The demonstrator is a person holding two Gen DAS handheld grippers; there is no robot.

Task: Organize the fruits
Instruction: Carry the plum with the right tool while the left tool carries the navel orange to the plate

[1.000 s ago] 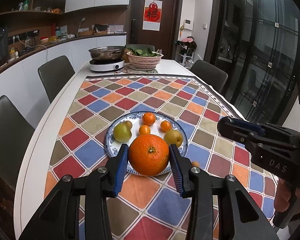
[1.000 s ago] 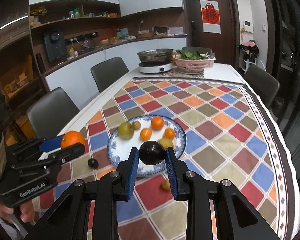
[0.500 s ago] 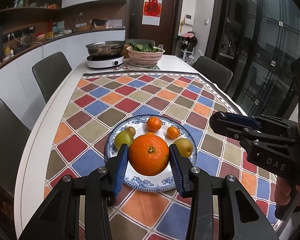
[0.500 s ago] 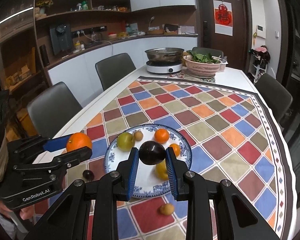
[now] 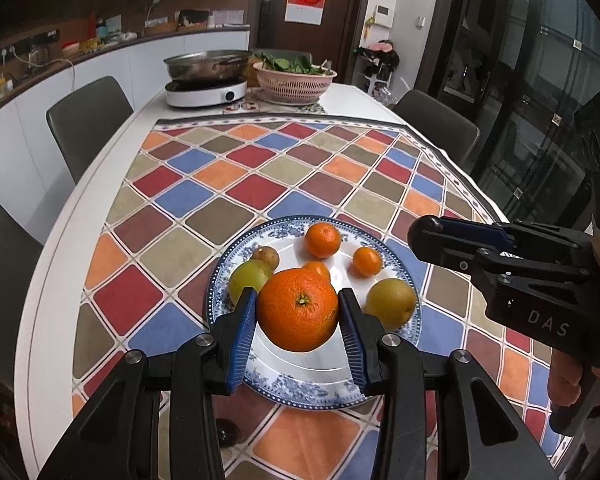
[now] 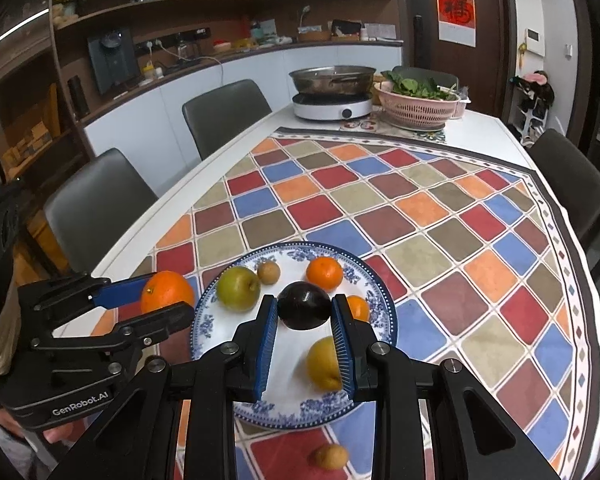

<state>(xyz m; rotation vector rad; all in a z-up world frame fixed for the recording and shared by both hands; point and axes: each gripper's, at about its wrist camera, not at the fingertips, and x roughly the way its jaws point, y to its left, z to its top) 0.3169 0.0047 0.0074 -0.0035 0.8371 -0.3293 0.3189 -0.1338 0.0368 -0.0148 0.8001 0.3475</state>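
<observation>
Left wrist: left gripper (image 5: 298,314) clamped on the big orange (image 5: 298,309), both blue pads touching its sides. Orange is held above the near half of the plate (image 5: 414,338), not resting on it. On the plate: green pear (image 5: 246,280) at left, small brown fruit (image 5: 265,257) just behind it, tangerine (image 5: 322,241) at the far side, smaller tangerine (image 5: 367,261) to its right, yellow pear (image 5: 391,303) at right. Another small orange fruit is mostly hidden behind the big orange. Right gripper (image 5: 432,236) comes in from the right over the plate's edge; its fingers are edge-on here, so the grip can't be read in this view. Dark round fruit (image 5: 227,432) sits on the cloth (image 5: 236,184) below the left fingers.

Right wrist: right gripper (image 6: 304,314) closed on a dark plum (image 6: 304,310), held over the plate (image 6: 204,328) centre. Yellow pear (image 6: 323,364) lies on the plate beneath the right finger, partly covered. Green pear (image 6: 238,289), brown fruit (image 6: 269,272) and tangerine (image 6: 324,274) sit at the plate's far side. Left gripper (image 6: 168,300) at left with the orange (image 6: 166,291) between its fingers, at the plate's left rim. One small tan fruit (image 6: 331,456) is on the cloth, off the plate, near side.
</observation>
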